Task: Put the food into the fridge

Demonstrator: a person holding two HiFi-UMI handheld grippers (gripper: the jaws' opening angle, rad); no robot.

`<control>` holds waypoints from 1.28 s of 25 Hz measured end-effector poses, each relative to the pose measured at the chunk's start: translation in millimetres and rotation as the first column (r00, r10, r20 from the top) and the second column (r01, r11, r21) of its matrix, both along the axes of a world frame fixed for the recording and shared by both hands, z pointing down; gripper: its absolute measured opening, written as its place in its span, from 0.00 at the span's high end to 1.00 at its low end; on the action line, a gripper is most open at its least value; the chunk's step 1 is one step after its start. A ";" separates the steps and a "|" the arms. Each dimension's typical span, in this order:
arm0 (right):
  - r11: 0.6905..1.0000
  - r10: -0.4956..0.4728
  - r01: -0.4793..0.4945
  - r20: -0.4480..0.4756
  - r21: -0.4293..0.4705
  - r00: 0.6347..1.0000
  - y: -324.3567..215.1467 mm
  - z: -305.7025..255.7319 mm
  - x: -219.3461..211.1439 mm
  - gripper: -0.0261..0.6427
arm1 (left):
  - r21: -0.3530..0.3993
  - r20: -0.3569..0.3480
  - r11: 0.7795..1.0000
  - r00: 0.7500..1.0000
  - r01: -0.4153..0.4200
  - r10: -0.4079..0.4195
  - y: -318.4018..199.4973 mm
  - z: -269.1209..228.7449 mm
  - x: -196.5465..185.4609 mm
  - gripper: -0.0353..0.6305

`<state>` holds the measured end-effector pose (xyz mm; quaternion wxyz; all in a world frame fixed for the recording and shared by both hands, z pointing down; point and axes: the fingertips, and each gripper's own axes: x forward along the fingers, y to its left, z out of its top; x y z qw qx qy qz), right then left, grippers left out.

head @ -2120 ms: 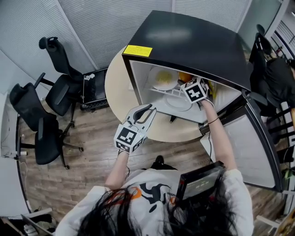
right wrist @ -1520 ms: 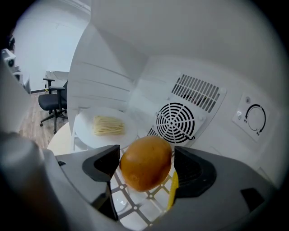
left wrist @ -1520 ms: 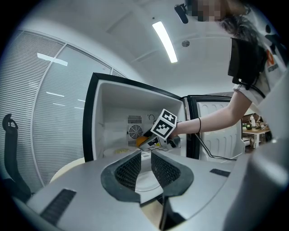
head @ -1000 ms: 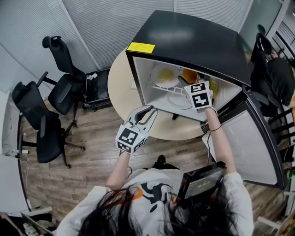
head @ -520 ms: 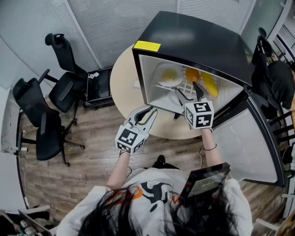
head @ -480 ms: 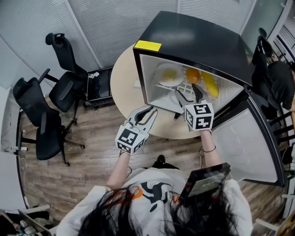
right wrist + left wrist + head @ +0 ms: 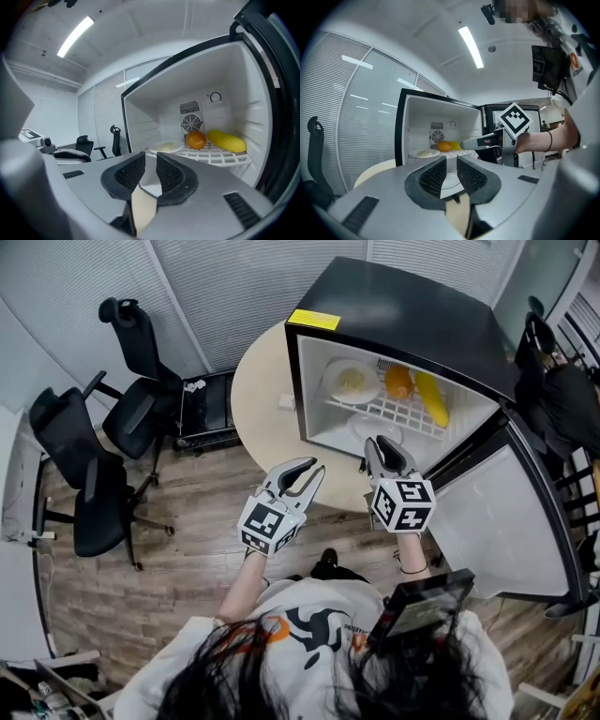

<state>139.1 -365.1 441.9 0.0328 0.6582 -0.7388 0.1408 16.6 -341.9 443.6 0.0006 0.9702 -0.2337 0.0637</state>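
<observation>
Seeing round orange fruit (image 7: 398,382), long yellow cob (image 7: 432,397), white plate of pale food (image 7: 351,381) sitting on white wire shelf (image 7: 398,414) inside open black fridge (image 7: 403,310). Holding left gripper (image 7: 311,468), right gripper (image 7: 382,444) outside, jaws slightly apart, empty, right pair just closing down. Guessing fruit firm, rolling; pinching mid-girth.

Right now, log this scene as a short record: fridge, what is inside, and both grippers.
fridge: on round table, door open
wire shelf: plate of food, orange, corn cob, left to right in head view
under shelf: white dish
right gripper: outside the fridge, facing its opening; jaws have just been closing, narrow gap, nothing between
left gripper: left of the right one, clear of the fridge; jaws narrowly apart, nothing between
</observation>
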 end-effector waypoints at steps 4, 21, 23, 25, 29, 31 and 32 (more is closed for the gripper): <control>1.000 0.007 -0.007 0.045 -0.013 0.999 21.8 9.0 -19.8 0.87 | -0.005 -0.001 1.000 1.000 -0.009 0.009 18.9 0.6 -7.6 0.84; 0.994 0.030 -0.020 0.093 -0.107 0.995 134.9 41.2 -80.9 0.91 | -0.075 -0.038 0.997 0.999 -0.005 0.002 109.8 23.3 -60.3 0.84; 0.992 0.032 -0.021 0.088 -0.125 0.996 144.5 45.1 -84.2 0.91 | -0.087 -0.044 0.996 0.999 -0.002 -0.002 115.9 26.6 -64.8 0.84; 0.990 0.029 -0.017 0.080 -0.139 0.996 152.7 47.9 -85.9 0.91 | -0.097 -0.050 0.995 0.999 0.001 -0.006 121.7 28.8 -67.5 0.84; 0.988 0.009 0.001 0.062 -0.155 0.998 161.3 52.9 -88.4 0.92 | -0.104 -0.064 0.995 0.998 0.011 -0.018 129.5 29.4 -70.1 0.84; 0.987 0.000 0.008 0.053 -0.162 0.999 165.3 55.0 -89.4 0.92 | -0.103 -0.064 0.995 0.998 0.017 -0.023 133.9 28.8 -71.6 0.84; 0.987 -0.002 0.011 0.052 -0.163 0.999 167.6 55.1 -90.1 0.92 | -0.102 -0.064 0.995 0.998 0.019 -0.026 136.4 28.0 -72.8 0.84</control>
